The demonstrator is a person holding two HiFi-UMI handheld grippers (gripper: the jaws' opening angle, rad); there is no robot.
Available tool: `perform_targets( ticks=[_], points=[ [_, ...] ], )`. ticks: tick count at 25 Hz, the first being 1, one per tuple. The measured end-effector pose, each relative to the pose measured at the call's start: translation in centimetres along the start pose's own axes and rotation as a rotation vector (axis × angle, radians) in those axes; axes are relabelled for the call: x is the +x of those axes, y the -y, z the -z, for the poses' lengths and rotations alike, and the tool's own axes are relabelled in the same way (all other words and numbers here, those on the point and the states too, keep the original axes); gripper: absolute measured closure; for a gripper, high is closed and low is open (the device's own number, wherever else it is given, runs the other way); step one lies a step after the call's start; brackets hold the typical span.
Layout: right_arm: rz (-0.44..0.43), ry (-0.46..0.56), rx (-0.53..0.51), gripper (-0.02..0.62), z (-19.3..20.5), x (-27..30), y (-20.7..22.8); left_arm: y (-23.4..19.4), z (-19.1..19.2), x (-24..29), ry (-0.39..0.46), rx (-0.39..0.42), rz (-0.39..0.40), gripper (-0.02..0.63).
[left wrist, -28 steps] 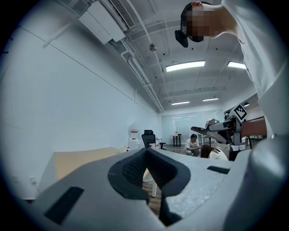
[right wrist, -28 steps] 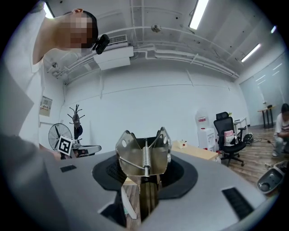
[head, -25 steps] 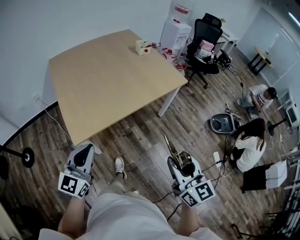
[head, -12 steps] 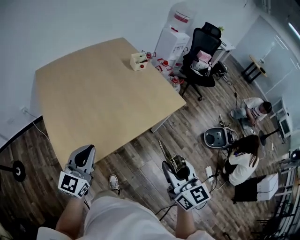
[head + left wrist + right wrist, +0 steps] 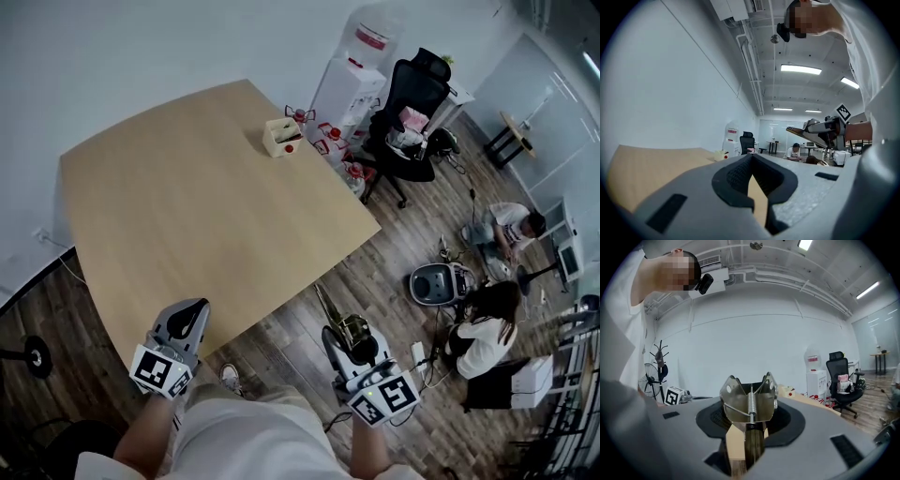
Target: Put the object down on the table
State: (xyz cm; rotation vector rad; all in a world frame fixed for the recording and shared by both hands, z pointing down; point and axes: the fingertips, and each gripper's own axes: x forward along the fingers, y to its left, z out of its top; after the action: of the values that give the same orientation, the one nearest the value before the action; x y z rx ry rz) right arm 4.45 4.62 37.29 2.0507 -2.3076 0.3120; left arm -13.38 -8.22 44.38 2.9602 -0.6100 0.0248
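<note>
Right gripper (image 5: pixel 349 330) (image 5: pixel 750 427): jaws partly closed and clamped on a metal tool; held in front of the person, over the floor.
Tool (image 5: pixel 328 305) (image 5: pixel 750 399): folded sheet metal with a coil spring down its middle. The lower stem sits between the jaw pads and the long end sticks out forward. It is held in the air, near the desk's front edge and not resting on the desk.
Left gripper (image 5: pixel 187 321) (image 5: pixel 751 161): jaw tips together, nothing between them; held at the desk's near edge.
Desk (image 5: pixel 187 206): light wood top, bare except for a small box (image 5: pixel 281 137) near the far edge.
Floor (image 5: pixel 309 253): dark wood planks.
Surroundings: black chair (image 5: pixel 412 89) beyond the desk's far corner.
</note>
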Motion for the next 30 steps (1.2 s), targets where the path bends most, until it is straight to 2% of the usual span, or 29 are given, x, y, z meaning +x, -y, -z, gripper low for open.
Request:
perform_targets(
  ticks=[6,20,30],
  points=[
    [0.015,-0.011,-0.027,0.426,-0.6,1.0,3.3,0.8,-1.0,3.7,0.007,0.021,0.035,0.601],
    [-0.118,-0.047,-0.103,0.428,-0.6,5.5,12.5,0.4,-3.0,9.4,0.037,0.059,-0.151,0.601],
    [-0.187,-0.072,-0.178,0.428,0.3,10.3,15.7,0.7,-2.1,11.9,0.024,0.054,-0.191,0.601]
  ],
)
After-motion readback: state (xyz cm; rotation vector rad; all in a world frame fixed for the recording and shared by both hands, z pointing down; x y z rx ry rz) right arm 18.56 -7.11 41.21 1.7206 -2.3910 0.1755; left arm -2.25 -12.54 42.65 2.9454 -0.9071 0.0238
